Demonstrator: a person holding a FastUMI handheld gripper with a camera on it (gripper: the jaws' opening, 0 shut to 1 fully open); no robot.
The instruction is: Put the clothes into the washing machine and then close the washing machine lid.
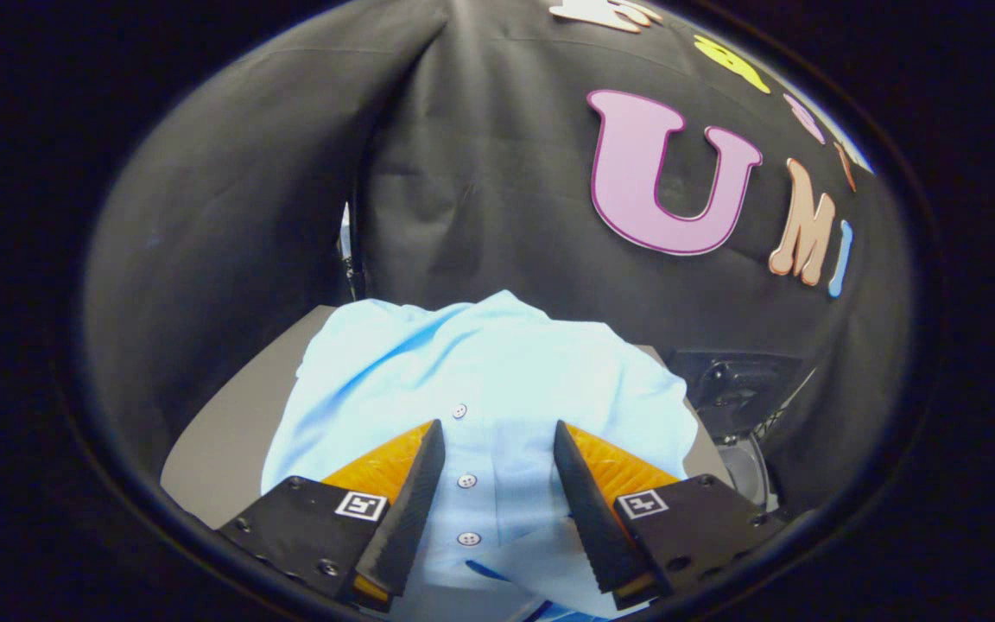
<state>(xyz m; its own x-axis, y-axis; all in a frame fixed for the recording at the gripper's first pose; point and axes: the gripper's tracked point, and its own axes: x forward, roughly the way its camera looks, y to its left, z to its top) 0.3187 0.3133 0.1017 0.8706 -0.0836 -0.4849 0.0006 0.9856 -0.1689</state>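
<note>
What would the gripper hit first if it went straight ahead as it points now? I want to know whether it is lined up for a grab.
Most likely the light blue shirt: its buttoned placket lies between the open fingers of the gripper, on the grey surface. Depth is hard to judge.

The gripper (497, 432) pointed toward twelve o'clock, its two fingers (411, 501) spread wide apart, one at seven o'clock, the other at five.
</note>
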